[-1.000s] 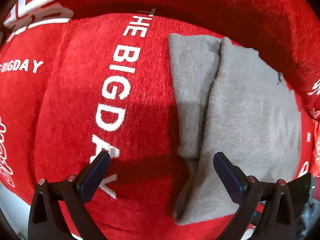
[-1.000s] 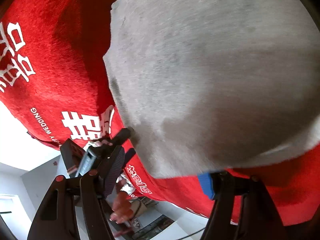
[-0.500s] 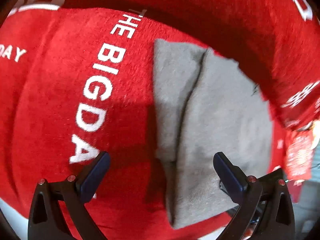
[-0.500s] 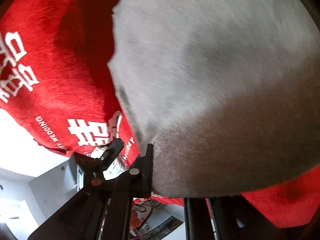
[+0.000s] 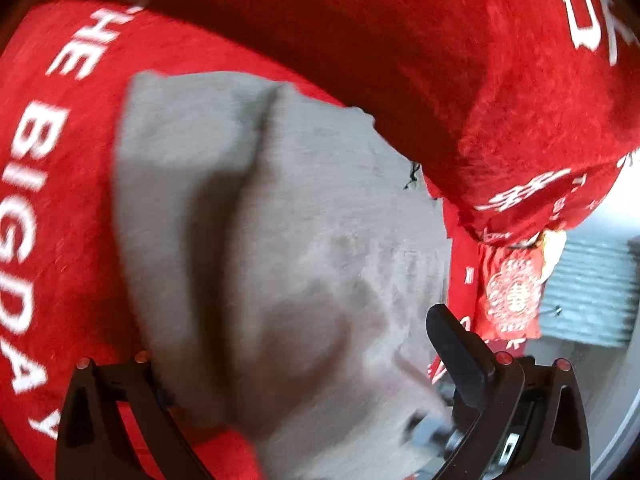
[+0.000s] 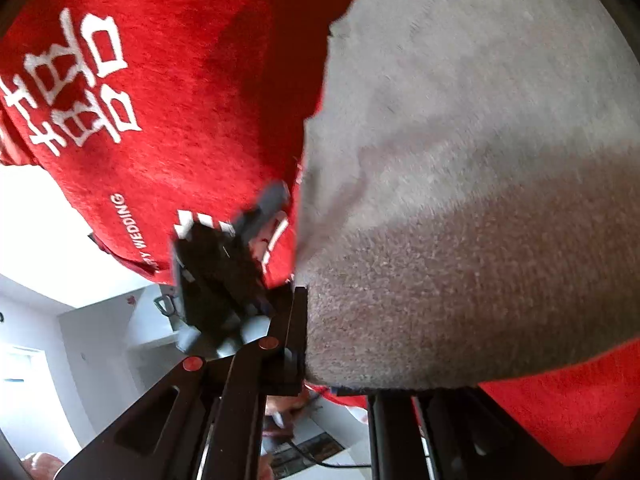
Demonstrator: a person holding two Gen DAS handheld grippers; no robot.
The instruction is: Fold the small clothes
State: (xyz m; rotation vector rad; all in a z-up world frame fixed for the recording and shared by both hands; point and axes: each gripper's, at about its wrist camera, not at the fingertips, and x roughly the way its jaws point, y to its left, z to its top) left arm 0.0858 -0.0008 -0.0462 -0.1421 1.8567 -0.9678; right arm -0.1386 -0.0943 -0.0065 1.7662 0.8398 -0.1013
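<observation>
Now clamped on the near edge of the small grey fleece garment (image 6: 460,208), the right hand-held gripper (image 6: 320,344), jaws wide apart a second ago and since pressed together on the cloth. Still lying part-folded on the red plush blanket with white lettering (image 5: 68,208), but with that pinched edge rising off it. Left hand-held gripper (image 5: 304,372) swung in over the grey cloth, jaws apart, gripping nothing. Probably the start of the next fold.

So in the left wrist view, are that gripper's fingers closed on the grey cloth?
No. The left gripper stands wide open, with the grey cloth lying between its fingers, unpinched.
</observation>
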